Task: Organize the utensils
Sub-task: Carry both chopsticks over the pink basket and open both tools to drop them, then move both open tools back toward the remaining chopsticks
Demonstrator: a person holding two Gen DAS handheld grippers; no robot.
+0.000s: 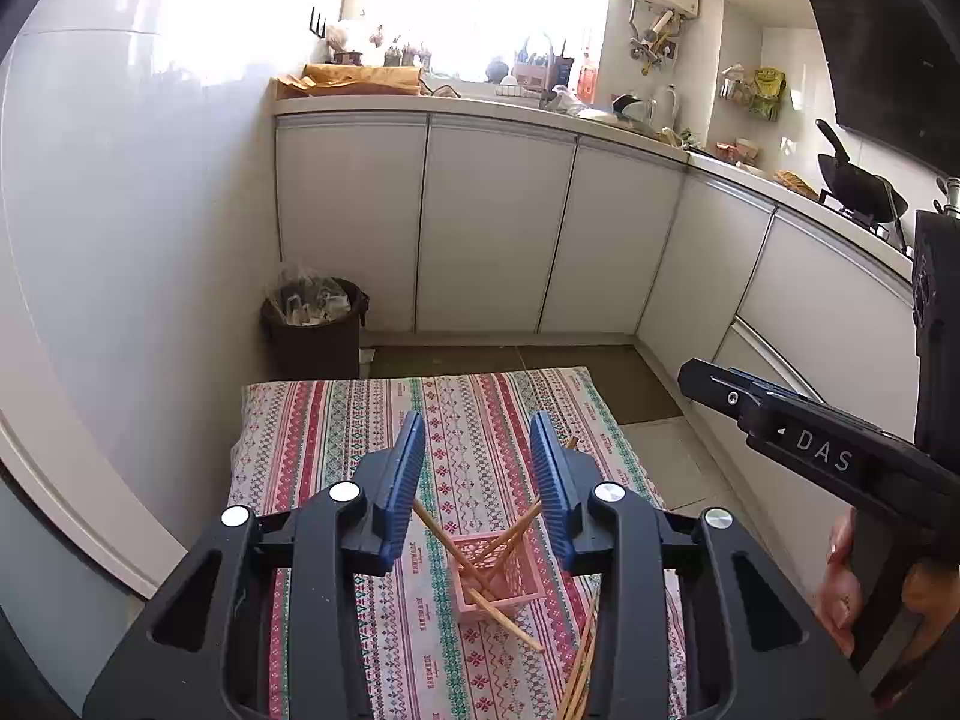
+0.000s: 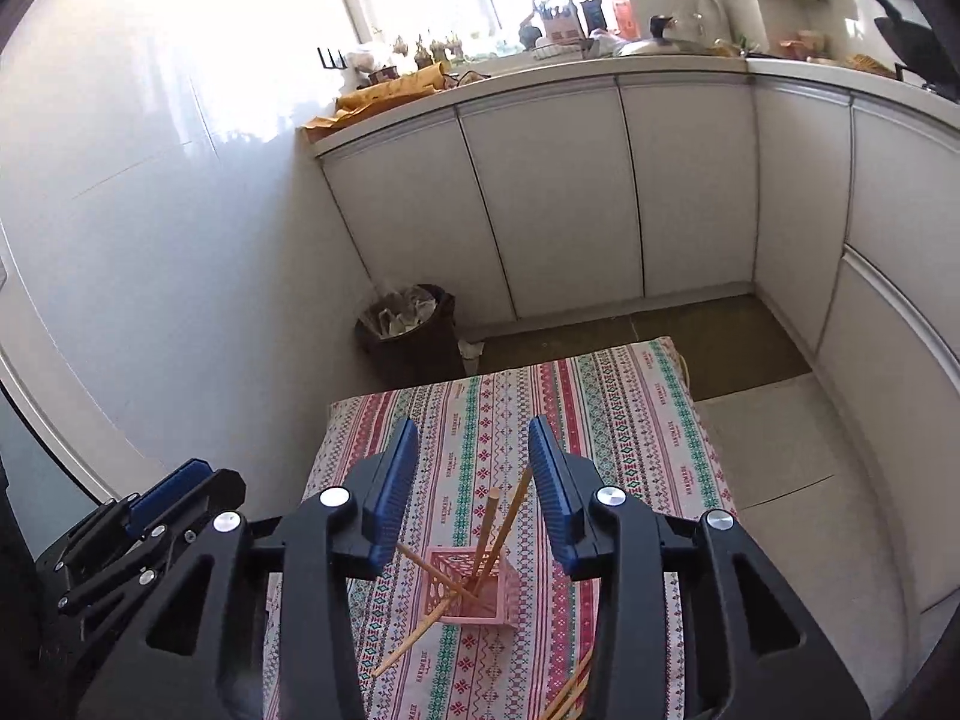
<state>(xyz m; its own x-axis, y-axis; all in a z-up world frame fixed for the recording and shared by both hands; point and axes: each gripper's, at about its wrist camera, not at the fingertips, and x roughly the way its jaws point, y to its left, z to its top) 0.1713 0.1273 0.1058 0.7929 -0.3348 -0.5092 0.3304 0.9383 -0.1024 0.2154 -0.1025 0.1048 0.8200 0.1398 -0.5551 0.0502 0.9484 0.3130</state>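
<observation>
Hovering over the striped tablecloth [image 1: 336, 420], the left gripper [image 1: 477, 432] and right gripper [image 2: 474, 438] both stand released and empty, the pink lattice basket [image 1: 498, 576] lying just below and between each pair of fingers. Thin wooden chopsticks [image 2: 504, 525] lean crossed in the basket, long axes tilted. Loose chopsticks [image 1: 582, 666] lie low right, judged nearer the right gripper.

— What's standing on the cloth?
— A pink lattice basket [image 1: 493, 577], sitting upright with its mouth facing up.
— And inside it?
— Wooden chopsticks [image 2: 503, 531] are leaning out at crossed angles, tips in the basket.
— Any outside it?
— One chopstick [image 1: 510, 626] is slanting past the basket's front onto the cloth. Loose sticks [image 1: 581, 672] are lying near the front right.
</observation>
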